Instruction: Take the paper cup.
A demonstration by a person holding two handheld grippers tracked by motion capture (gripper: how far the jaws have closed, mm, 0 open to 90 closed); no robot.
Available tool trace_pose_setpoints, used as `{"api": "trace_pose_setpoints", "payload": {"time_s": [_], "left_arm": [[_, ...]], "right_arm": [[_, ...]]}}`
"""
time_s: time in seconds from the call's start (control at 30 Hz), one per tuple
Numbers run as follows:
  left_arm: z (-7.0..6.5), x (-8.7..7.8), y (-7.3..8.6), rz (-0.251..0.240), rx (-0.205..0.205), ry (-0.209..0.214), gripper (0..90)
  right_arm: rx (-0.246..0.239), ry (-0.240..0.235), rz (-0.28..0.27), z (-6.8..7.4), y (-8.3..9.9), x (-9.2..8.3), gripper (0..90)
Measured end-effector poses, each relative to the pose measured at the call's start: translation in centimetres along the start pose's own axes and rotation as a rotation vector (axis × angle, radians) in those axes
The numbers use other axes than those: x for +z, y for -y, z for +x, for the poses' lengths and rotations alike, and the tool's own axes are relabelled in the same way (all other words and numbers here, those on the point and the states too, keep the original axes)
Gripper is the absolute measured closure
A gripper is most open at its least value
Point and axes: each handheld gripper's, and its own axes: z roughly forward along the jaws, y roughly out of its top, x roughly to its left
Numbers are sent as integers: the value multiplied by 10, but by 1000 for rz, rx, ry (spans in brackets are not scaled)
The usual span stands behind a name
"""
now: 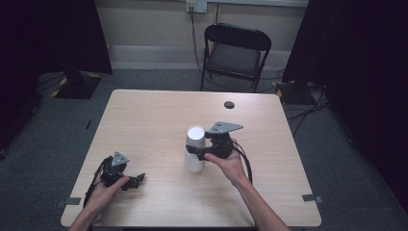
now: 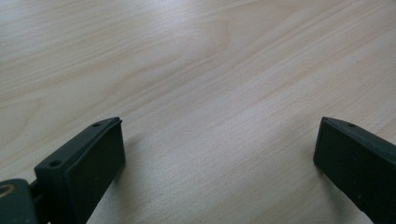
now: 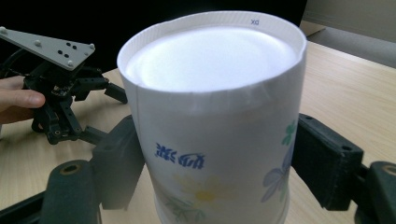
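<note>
1. The paper cup (image 3: pixel 212 121) stands upside down near the middle of the bench (image 1: pixel 144 120), base uppermost, its printed lettering inverted. The right gripper (image 1: pixel 204 151) has its jaws on either side of the cup wall, and in the right gripper view both pads lie against the paper: a pinch on the cup, as I read it.

2. Crushing is the first risk. The wall is thin paper with nothing inside to brace it, and the pads sit partway up, away from the stiff base and the rolled rim. A harder squeeze likely dents the wall oval.

3. Slipping is the opposite risk. The cup tapers, narrower at the top as it stands, so a light grip could let it slide down out of the jaws when lifted.

4. Tipping: the cup is tall and light. A sideways pull before it clears the bench may drag its rim and topple it.

5. If the cup is to be turned upright, a quick wrist roll could swing it loose, since only two small pads hold it.

6. The left gripper (image 1: pixel 126 180) rests near the front left of the bench, well apart from the cup, with its jaws spread and nothing but bare wood between them. It cannot steady the cup from there, so any fumble goes uncaught.
</note>
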Motion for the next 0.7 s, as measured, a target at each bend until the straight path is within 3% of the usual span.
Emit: {"api": "trace_pose_setpoints", "payload": {"time_s": [0.7], "left_arm": [[0, 0, 0, 0, 0, 0, 17]], "right_arm": [[-6, 15, -8, 1, 0, 0, 269]]}}
